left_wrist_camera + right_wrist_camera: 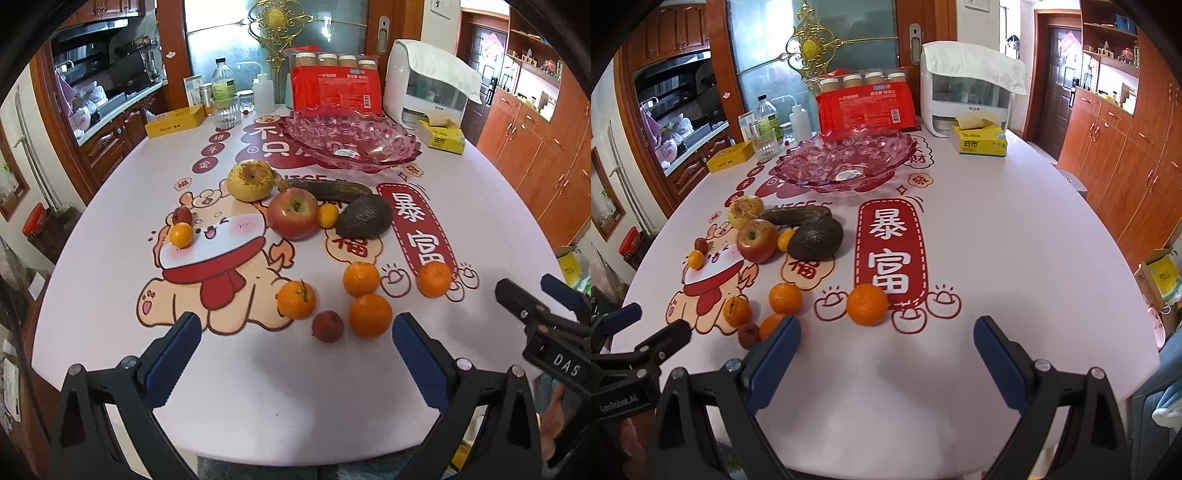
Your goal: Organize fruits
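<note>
Fruit lies loose on the printed tablecloth: a yellow pear, a red apple, a dark avocado, a dark banana, several oranges such as one by the red banner, and a lychee. An empty pink glass fruit bowl stands behind them. My left gripper is open and empty, just in front of the near oranges. My right gripper is open and empty, near the table's front edge, right of the fruit.
At the back stand a red package of jars, a white dispenser with a cloth, a yellow tissue box, a glass, bottles and a yellow tin. Wooden cabinets line the right.
</note>
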`<state>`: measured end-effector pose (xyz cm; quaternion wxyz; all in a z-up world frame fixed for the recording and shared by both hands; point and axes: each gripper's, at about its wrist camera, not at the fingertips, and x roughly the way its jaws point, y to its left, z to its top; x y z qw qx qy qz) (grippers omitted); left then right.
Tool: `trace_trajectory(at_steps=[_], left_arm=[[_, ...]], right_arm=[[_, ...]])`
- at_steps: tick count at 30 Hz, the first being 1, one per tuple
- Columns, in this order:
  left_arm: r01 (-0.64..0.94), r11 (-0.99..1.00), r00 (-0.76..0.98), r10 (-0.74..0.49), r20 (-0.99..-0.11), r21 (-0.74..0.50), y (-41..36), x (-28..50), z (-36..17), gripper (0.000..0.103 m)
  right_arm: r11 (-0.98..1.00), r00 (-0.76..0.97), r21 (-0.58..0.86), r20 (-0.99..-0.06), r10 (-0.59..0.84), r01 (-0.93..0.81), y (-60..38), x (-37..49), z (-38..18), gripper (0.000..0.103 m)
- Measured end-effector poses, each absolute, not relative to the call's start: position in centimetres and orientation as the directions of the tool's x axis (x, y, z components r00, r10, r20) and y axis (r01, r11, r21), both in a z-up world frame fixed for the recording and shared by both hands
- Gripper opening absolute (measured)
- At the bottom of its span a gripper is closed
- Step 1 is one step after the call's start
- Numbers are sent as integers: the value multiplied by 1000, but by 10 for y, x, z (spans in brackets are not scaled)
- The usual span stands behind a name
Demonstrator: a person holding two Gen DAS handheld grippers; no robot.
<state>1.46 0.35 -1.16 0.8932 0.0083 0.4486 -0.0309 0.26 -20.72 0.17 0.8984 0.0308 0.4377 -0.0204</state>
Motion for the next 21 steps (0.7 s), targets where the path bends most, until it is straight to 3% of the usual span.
trace_trajectory(at_steps=[13, 21], left_arm=[[33, 999, 531, -40, -846, -27, 36, 43, -44, 103], [27, 997, 466, -79, -881, -74, 37, 58, -78, 99]], right_arm=[[1000, 569, -8, -822, -16, 16, -221, 33, -26, 95], [997, 516, 48, -853, 71, -59, -219, 48, -52, 95]])
